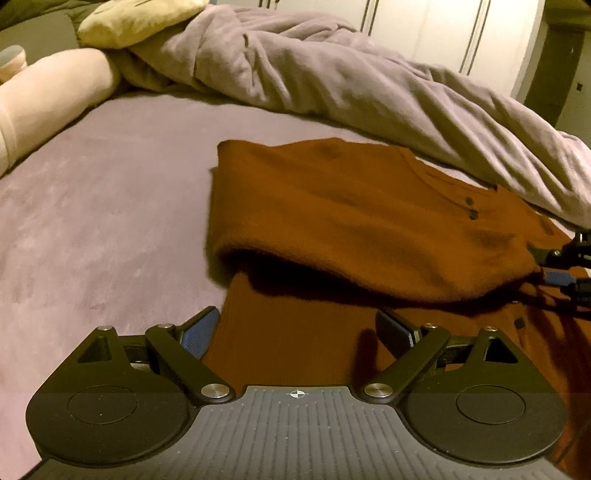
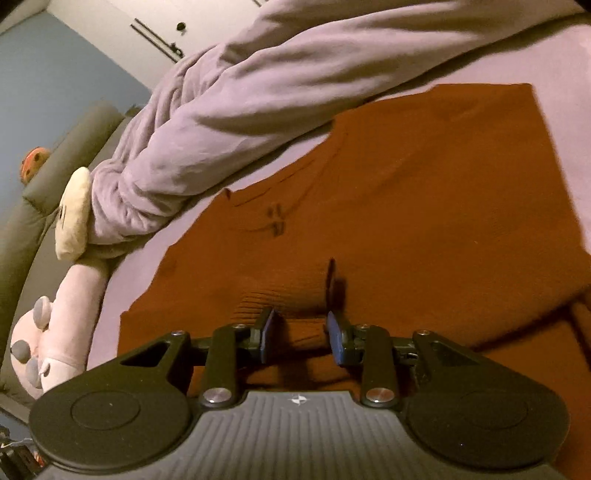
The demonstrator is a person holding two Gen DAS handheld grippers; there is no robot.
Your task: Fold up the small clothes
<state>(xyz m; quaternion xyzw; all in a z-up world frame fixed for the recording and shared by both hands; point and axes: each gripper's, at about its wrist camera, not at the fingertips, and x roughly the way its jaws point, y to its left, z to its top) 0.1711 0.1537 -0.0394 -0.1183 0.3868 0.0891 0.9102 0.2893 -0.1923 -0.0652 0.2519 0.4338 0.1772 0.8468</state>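
Note:
A rust-brown knitted top [image 1: 354,221] lies on the purple bed sheet [image 1: 103,206], folded over so that an upper layer covers a lower one. My left gripper [image 1: 299,328] is open wide just above the ribbed lower layer at the near edge, with nothing between its fingers. At the right edge of the left wrist view, my right gripper [image 1: 559,277] sits by the fold's corner. In the right wrist view the same top [image 2: 424,206] fills the middle, and my right gripper [image 2: 301,330] hovers over a ribbed hem with its jaws a little apart, the pads not pressing on the cloth.
A crumpled lilac blanket [image 1: 351,77] lies along the far side of the top, touching its edge. A pink plush toy [image 2: 55,332] and a cream cushion [image 2: 74,210] rest at the head of the bed. White wardrobe doors [image 1: 443,29] stand behind.

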